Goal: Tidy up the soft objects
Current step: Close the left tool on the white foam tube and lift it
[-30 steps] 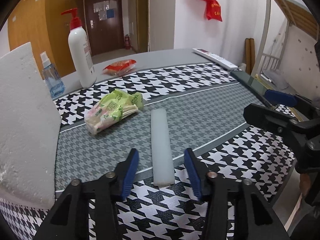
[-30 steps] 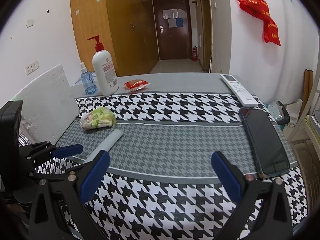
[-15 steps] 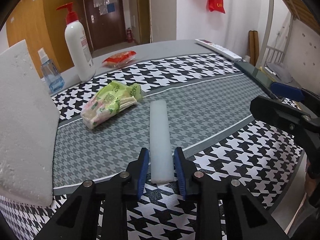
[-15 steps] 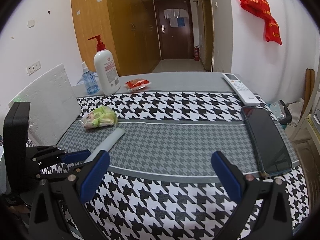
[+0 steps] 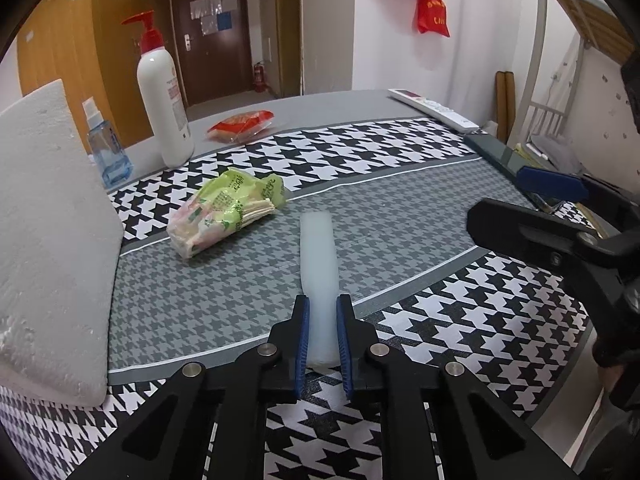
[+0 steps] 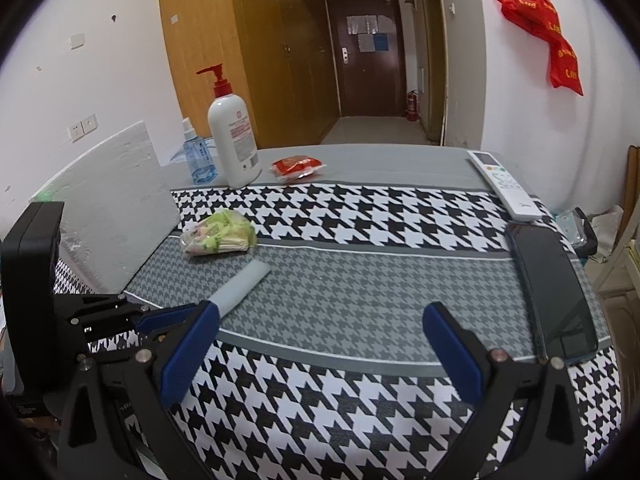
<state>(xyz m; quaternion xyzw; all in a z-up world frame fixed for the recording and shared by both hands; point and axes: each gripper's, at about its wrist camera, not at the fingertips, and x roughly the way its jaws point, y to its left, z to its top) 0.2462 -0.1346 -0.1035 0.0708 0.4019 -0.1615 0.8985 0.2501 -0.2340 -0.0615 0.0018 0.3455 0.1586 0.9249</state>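
Observation:
A long pale foam strip (image 5: 319, 264) lies on the houndstooth tablecloth (image 5: 400, 216). My left gripper (image 5: 322, 312) is shut on the strip's near end, with its blue pads pressing both sides. The strip also shows in the right wrist view (image 6: 242, 287), running to the left gripper at the lower left. A green and pink soft packet (image 5: 224, 208) lies left of the strip; it also shows in the right wrist view (image 6: 218, 233). My right gripper (image 6: 320, 328) is open and empty over the table's near edge.
A white foam block (image 5: 44, 236) stands at the left. A pump bottle (image 5: 162, 92), a small blue spray bottle (image 5: 106, 148) and a red packet (image 5: 242, 124) sit at the back. A remote (image 6: 504, 184) and a dark phone (image 6: 554, 292) lie at the right.
My left gripper has moved forward over the strip's near end and closed from wide open onto it. The right gripper has stayed open and nearly still.

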